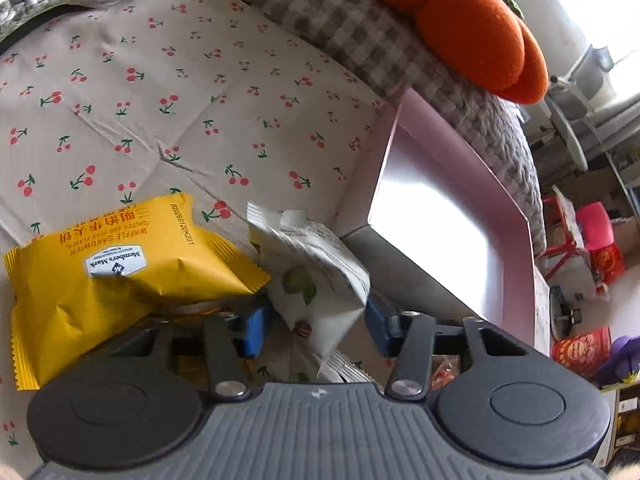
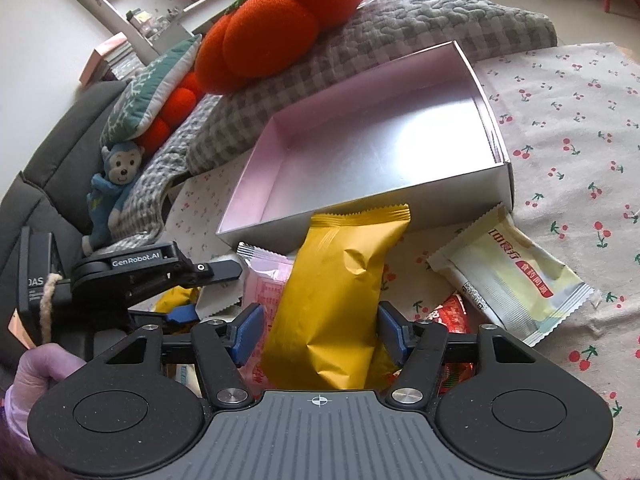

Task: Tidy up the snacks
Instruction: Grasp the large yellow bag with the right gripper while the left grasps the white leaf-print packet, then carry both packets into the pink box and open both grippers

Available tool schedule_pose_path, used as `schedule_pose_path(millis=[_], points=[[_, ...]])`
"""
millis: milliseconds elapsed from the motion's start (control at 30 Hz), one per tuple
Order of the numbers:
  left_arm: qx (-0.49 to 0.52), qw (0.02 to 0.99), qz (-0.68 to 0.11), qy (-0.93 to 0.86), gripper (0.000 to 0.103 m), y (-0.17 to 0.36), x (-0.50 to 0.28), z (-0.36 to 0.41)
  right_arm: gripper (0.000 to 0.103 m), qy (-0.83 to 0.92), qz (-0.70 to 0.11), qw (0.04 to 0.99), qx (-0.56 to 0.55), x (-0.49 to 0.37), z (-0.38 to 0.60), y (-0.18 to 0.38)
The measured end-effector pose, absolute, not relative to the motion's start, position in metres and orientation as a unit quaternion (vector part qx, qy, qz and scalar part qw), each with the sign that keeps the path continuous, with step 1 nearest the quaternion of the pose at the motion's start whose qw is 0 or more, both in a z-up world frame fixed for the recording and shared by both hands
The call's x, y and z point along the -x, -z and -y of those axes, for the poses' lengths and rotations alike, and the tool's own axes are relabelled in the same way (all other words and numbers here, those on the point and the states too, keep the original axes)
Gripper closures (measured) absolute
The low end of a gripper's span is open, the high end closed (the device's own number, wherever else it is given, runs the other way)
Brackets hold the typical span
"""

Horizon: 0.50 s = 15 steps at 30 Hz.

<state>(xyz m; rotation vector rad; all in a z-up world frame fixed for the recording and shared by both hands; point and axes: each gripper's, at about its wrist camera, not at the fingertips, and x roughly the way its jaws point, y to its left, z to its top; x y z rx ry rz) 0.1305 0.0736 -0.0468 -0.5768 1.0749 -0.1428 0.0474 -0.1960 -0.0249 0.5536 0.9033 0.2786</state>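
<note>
**Both tools among the snacks beside the tray**

The right tool (image 2: 318, 334) pinches an upright yellow packet (image 2: 340, 304) just before the empty pink tray (image 2: 496, 120). The left tool (image 1: 316, 326) straddles a white packet (image 1: 320, 276); whether its pads press it, I cannot tell. A yellow waffle packet (image 1: 120, 276) lies beside it on the cherry-print cloth (image 1: 160, 100).

Both tongs (image 2: 318, 334) are black with blue pads (image 2: 248, 330), silver screws and ribbed grey bodies; the hand (image 2: 36, 368) wears a lilac glove.
</note>
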Motion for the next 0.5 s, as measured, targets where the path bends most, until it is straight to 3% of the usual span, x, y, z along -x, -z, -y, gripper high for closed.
schedule_pose_path(millis=[167, 500], points=[[0.266, 0.824, -0.495, 0.068, 0.062, 0.045, -0.128, -0.075, 0.054, -0.133, -0.426, 0.855, -0.266, -0.047, 0.197, 0.028], [0.269, 0.825, -0.489, 0.088, 0.068, 0.037, -0.126, -0.077, 0.059, -0.142, -0.416, 0.852, -0.285, -0.041, 0.206, 0.018]])
